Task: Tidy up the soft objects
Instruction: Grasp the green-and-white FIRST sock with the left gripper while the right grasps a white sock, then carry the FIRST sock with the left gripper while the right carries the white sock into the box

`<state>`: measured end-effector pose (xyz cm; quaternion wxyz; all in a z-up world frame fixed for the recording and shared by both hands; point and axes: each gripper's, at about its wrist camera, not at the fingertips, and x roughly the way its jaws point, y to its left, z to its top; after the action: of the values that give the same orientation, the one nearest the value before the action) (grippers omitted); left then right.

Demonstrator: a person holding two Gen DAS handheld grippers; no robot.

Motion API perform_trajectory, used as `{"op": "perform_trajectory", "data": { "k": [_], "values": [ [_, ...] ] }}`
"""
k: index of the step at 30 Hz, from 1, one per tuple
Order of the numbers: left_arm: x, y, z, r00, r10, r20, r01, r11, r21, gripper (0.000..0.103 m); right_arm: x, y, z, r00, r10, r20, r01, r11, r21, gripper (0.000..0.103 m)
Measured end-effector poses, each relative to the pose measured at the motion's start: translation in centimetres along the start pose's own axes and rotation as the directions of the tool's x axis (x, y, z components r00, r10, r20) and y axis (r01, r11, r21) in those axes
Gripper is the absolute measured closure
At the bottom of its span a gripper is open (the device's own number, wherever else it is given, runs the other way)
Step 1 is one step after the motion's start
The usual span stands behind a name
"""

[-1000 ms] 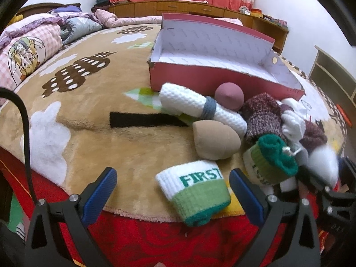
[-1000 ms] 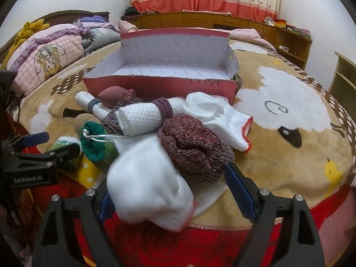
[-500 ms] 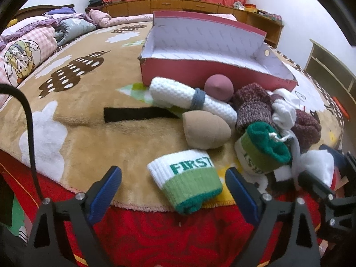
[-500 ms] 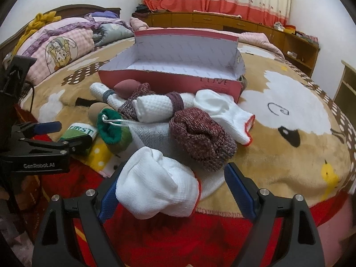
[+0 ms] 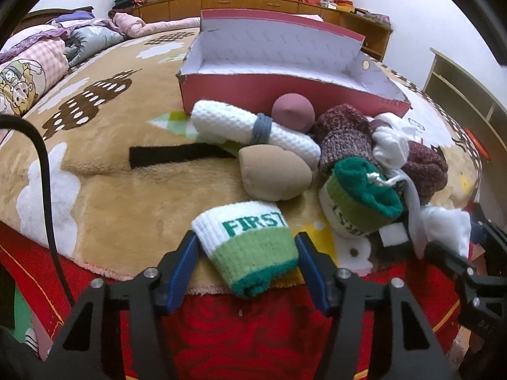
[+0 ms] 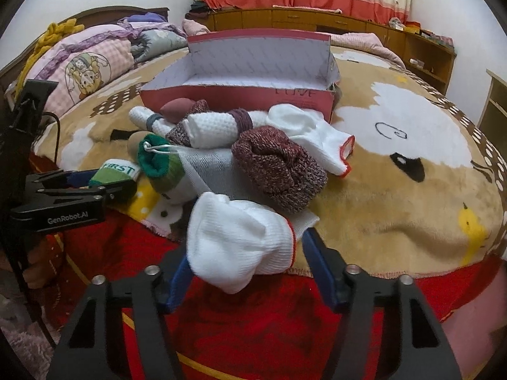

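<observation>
A pile of soft things lies at the bed's near edge in front of an open red box (image 5: 285, 91) (image 6: 240, 95). My left gripper (image 5: 247, 262) has closed on the white-and-green "FIRST" wristband (image 5: 247, 240), which also shows in the right wrist view (image 6: 115, 172). My right gripper (image 6: 244, 259) is shut on a white glove (image 6: 237, 240), which shows in the left wrist view too (image 5: 450, 231). Behind lie a rolled white towel (image 5: 253, 129), a tan sponge (image 5: 272, 177), a pink sponge (image 5: 293, 112), a green rolled sock (image 5: 361, 199) and a maroon knit hat (image 6: 279, 167).
A second white glove (image 6: 313, 136) lies by the box's right end. Quilts and pillows (image 6: 85, 63) are piled at the far left of the bed. Wooden cabinets (image 6: 317, 19) line the far wall. A red bed skirt (image 6: 285, 300) hangs below the blanket edge.
Both grippers have closed from wide open: the left onto the FIRST wristband, the right onto the white glove. Both pulled back slightly toward the bed's edge.
</observation>
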<state>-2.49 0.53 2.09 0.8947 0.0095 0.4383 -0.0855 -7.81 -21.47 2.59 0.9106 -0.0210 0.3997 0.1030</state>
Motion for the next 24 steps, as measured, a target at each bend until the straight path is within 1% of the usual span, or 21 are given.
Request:
{"op": "perform_trajectory", "data": {
  "k": [2, 6, 8, 11, 18, 24],
  "values": [
    [-0.1, 0.0, -0.1, 1.0, -0.007, 0.001, 0.007, 1.0, -0.003, 0.047, -0.1, 0.2, 0.0, 1.0, 0.008, 0.011, -0.008, 1.0, -0.005, 0.052],
    [-0.3, 0.3, -0.1, 1.0, -0.027, -0.001, 0.027, 1.0, -0.006, 0.055, -0.9, 0.4, 0.0, 0.999, 0.028, 0.043, -0.027, 1.0, -0.01, 0.064],
    [-0.5, 0.4, -0.1, 0.999, -0.032, 0.002, 0.032, 0.999, -0.007, 0.058, -1.2, 0.5, 0.1, 0.998, 0.037, 0.055, -0.036, 0.999, -0.014, 0.065],
    [-1.0, 0.6, -0.3, 0.999, -0.038, 0.009, 0.039, 0.999, -0.014, 0.06, -1.4, 0.7, 0.1, 0.996, 0.056, 0.065, -0.055, 0.998, -0.024, 0.066],
    [-2.8, 0.9, -0.2, 0.998, -0.041, 0.047, 0.042, 0.999, -0.017, 0.06, -1.9, 1.4, 0.4, 0.993, 0.082, 0.08, -0.078, 0.996, -0.046, 0.066],
    [-4.8, 0.3, 0.5, 0.994, -0.053, 0.092, 0.053, 0.999, -0.003, 0.06, -2.6, 1.6, 0.9, 0.991, 0.095, 0.092, -0.091, 0.995, -0.046, 0.066]
  ]
}}
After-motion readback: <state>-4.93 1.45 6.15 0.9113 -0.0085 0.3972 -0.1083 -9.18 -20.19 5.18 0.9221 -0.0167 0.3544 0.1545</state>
